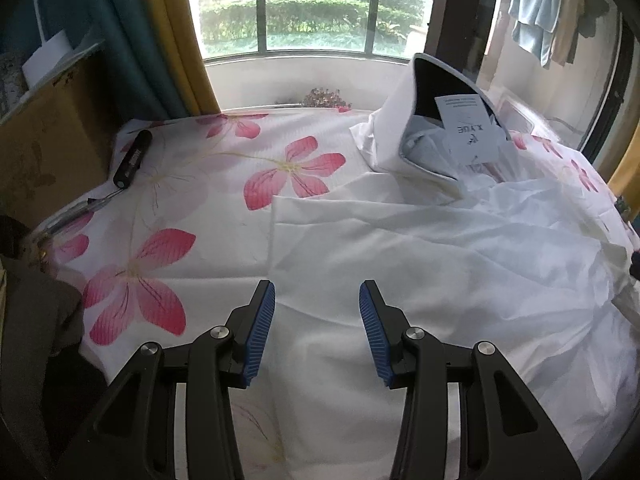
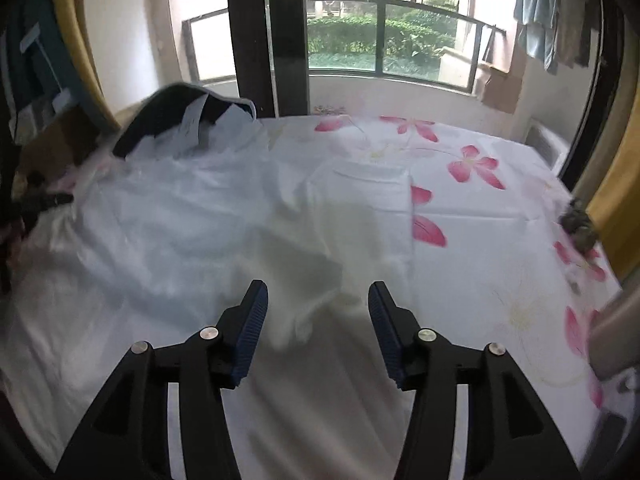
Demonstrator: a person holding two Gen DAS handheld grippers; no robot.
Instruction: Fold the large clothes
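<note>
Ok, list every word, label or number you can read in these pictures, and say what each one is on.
"X.YUE" (my best reading): upside down on the paper tag in the white shirt's collar.
Small print at the top of that tag: too small to read.
White lettering on the black tube on the flowered sheet: too small to read.
Right wrist view: the tag is blurred, nothing readable.
</note>
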